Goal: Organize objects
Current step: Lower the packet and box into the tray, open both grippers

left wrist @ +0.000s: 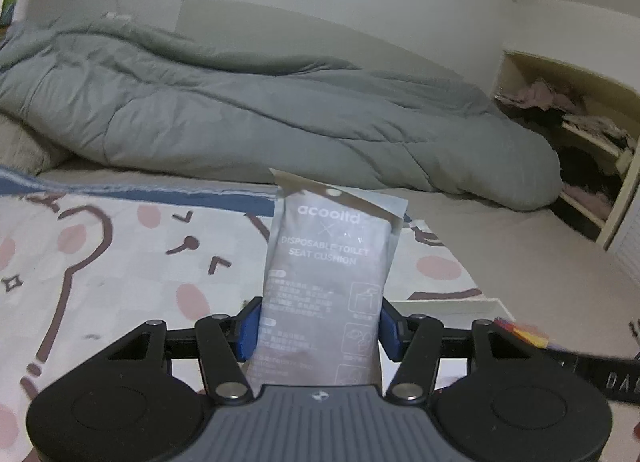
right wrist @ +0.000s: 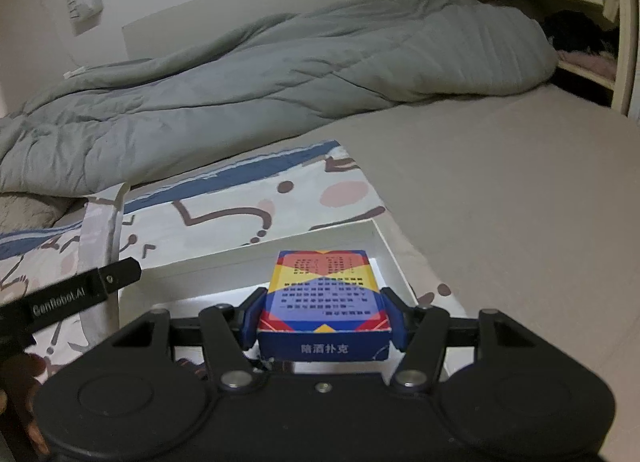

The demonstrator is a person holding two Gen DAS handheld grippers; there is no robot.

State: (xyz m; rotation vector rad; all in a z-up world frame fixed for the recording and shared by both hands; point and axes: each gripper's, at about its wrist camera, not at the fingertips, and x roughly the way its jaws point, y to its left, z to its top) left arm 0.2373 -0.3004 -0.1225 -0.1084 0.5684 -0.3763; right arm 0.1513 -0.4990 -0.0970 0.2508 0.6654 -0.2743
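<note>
Right wrist view: the card box [right wrist: 325,298] is clamped between the right gripper [right wrist: 324,322] fingers, directly above the white tray [right wrist: 384,238], long axis pointing forward. The seat-cushion packet [left wrist: 326,278] is gripped upright by the left gripper [left wrist: 320,326], beside the tray over the patterned blanket [left wrist: 100,262].

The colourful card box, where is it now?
In the right wrist view, the card box is clamped in the right gripper, held above the white tray lying on the patterned blanket.
</note>
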